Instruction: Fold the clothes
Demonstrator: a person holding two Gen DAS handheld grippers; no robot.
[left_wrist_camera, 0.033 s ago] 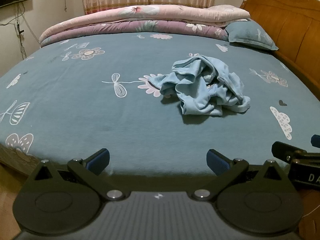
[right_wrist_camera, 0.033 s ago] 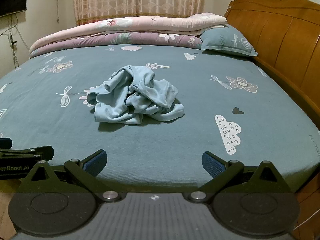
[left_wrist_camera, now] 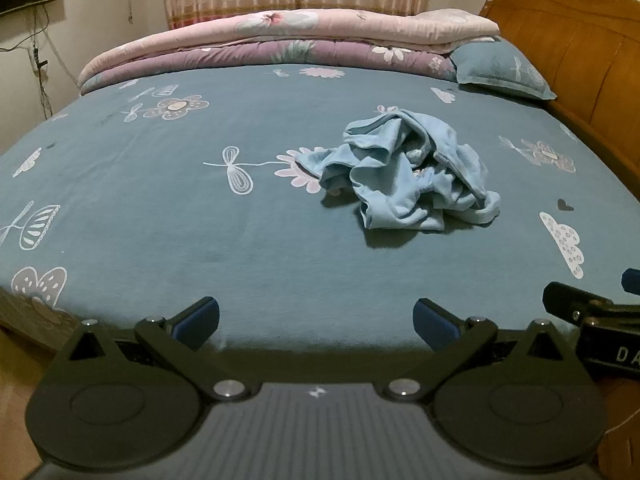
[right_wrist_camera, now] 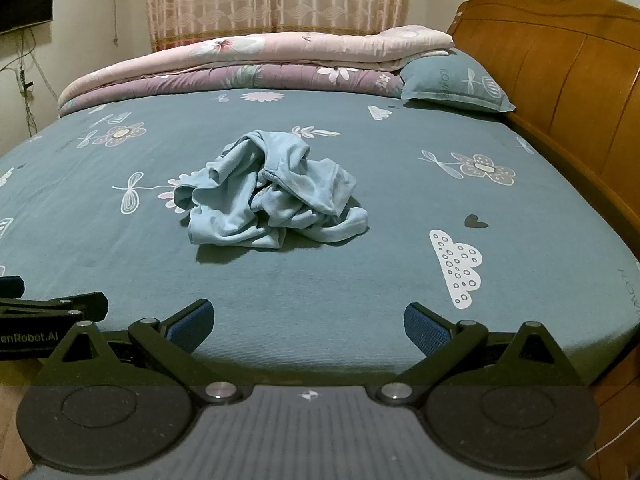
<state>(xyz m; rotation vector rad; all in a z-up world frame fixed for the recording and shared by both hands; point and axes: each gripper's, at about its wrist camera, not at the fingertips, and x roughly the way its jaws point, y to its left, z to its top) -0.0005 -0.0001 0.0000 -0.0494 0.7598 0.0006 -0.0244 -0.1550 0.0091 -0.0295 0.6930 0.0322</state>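
crumpled blue garment (right_wrist_camera: 272,190) mid-bed, folded quilts (right_wrist_camera: 240,68) and pillow (right_wrist_camera: 456,80) behind, both grippers (left_wrist_camera: 316,316) (right_wrist_camera: 308,320) wide open, empty

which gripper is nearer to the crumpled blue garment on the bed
Right, by a small margin. The right gripper faces the crumpled blue garment almost straight ahead; from the left gripper it lies ahead and off to the right. Both are open at the bed's near edge.

Black hand-held gripper (left_wrist_camera: 316,318) with blue ribbed pads (left_wrist_camera: 434,322).

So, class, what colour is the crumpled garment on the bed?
Light blue garment, clearest in the right wrist view.
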